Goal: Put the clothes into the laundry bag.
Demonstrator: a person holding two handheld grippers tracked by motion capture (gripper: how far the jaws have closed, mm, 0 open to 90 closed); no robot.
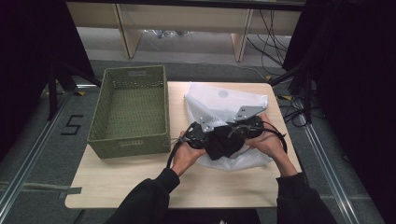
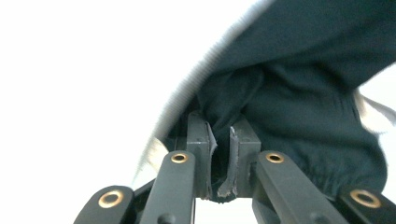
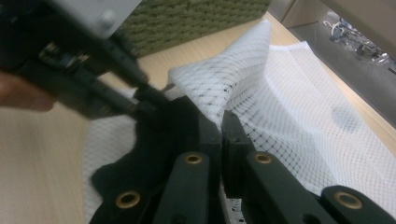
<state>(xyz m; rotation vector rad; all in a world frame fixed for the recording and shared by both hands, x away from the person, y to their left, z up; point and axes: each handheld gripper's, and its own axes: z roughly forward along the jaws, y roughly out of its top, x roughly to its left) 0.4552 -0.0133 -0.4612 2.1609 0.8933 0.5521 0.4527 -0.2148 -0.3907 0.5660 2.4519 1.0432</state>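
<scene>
A white mesh bag [image 1: 224, 100] lies on the right half of the wooden table [image 1: 140, 182], with a dark garment [image 1: 224, 142] at its near opening. My left gripper [image 1: 217, 135] comes in from the left and is shut on a fold of the dark garment [image 2: 303, 107], which bunches between and above its jaws [image 2: 220, 135]. My right gripper [image 1: 234, 130] faces it from the right. Its jaws [image 3: 221, 123] are shut on the edge of the mesh bag [image 3: 289, 107] and hold that edge raised. The left gripper [image 3: 149, 105] pinches the dark garment [image 3: 154, 149] just beside them.
A green woven basket [image 1: 133, 140] stands on the left part of the table, close to my left hand, with nothing seen inside it. Bare tabletop [image 3: 42, 154] lies in front of the bag. Shelving legs and cables stand on the floor beyond the table.
</scene>
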